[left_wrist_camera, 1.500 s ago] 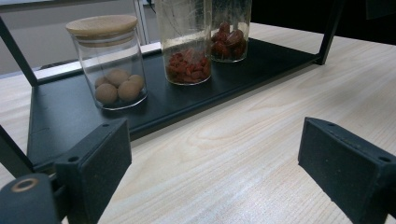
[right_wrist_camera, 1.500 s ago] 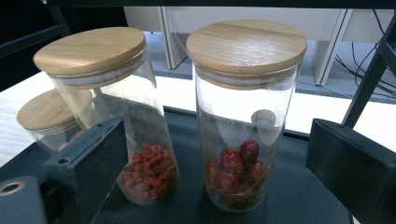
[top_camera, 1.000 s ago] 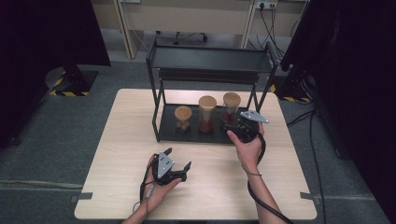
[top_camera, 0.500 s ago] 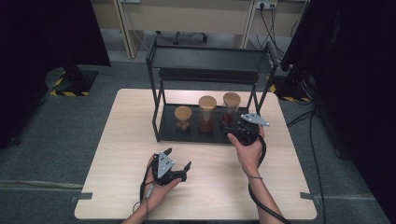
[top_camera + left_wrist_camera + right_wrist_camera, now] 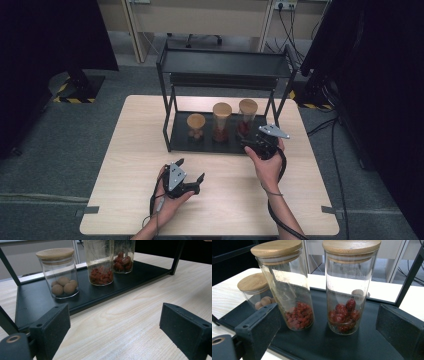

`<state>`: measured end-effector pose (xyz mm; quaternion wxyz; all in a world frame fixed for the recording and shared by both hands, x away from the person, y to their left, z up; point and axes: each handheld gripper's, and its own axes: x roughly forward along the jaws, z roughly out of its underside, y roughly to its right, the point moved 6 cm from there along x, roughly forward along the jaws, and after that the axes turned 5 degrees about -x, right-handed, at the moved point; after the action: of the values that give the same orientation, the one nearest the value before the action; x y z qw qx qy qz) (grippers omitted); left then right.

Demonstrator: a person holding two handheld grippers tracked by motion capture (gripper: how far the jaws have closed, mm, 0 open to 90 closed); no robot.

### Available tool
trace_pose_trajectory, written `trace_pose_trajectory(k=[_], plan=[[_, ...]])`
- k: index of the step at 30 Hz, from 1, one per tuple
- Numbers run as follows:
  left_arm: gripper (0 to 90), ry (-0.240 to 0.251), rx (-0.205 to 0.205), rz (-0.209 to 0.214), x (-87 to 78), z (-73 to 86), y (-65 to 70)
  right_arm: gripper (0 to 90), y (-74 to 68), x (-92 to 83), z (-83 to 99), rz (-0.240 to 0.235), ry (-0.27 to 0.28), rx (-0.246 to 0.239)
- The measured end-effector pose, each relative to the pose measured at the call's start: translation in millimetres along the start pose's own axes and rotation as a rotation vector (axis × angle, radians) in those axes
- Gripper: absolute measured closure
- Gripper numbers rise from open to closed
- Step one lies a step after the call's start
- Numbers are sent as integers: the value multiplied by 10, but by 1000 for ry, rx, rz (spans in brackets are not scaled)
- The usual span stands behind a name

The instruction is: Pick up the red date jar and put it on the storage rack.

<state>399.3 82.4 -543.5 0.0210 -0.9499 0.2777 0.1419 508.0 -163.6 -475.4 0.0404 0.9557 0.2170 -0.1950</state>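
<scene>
Glass jars (image 5: pixel 222 121), three, wooden lids, two grippers (image 5: pixel 186 181)

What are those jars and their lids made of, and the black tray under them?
The jars look like clear glass: the red fruit shows through, with shiny reflections. The lids look like pale wood or bamboo, with visible grain. The tray seems matte black painted metal, thin and flat.

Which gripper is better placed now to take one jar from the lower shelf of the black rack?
Probably the right. The right gripper is at the shelf edge, open jaws facing the jar of dark red fruits. The left gripper is open too, but back on the table, away from the rack.
</scene>
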Motion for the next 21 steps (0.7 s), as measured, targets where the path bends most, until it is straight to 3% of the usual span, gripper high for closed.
trace_pose_trajectory(k=[21], plan=[[93,1,-1,0,0,0,-1,59,-28,-120,112,-17,2,-1]])
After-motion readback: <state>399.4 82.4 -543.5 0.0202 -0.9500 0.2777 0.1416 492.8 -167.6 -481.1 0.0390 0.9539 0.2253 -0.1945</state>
